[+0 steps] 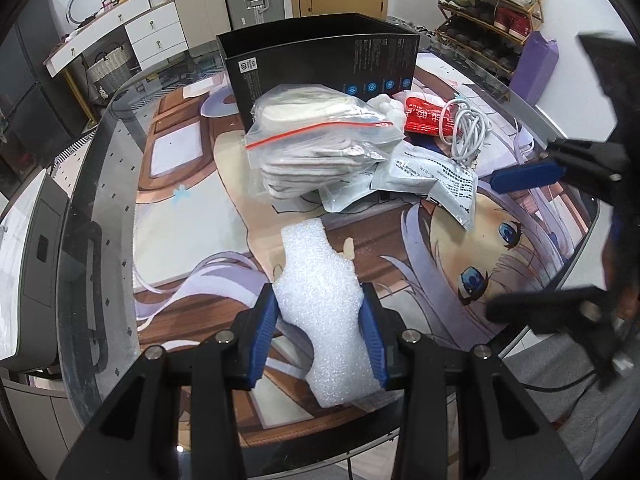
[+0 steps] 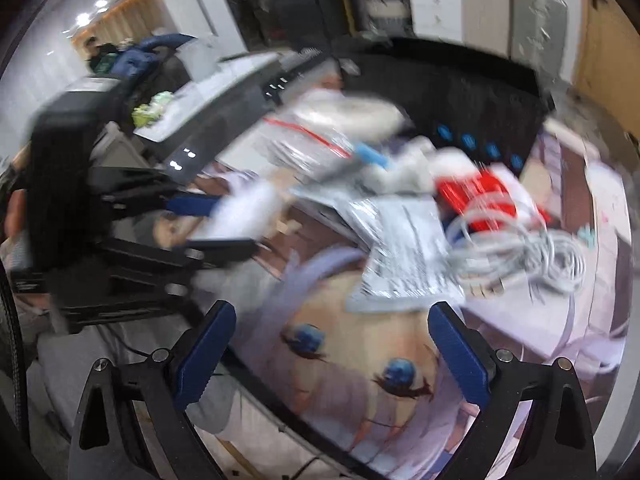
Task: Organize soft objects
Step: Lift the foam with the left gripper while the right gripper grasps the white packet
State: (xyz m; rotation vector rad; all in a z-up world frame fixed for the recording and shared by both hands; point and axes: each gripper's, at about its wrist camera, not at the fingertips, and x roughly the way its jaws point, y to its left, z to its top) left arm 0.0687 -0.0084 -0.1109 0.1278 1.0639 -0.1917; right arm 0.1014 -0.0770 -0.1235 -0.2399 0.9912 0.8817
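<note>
We see a white foam piece [image 1: 320, 312], bumpy and irregular, standing near the mat's near edge. Toward the far edge lies a clear zip bag of folded cloth [image 1: 320, 136], overlapping a silver foil pouch [image 1: 432, 176]; beside them a red packet [image 1: 428, 114] and white wad [image 1: 386, 106].

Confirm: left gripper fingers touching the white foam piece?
Touching. Left wrist view: both fingers of the left gripper press the white foam piece sides.
</note>
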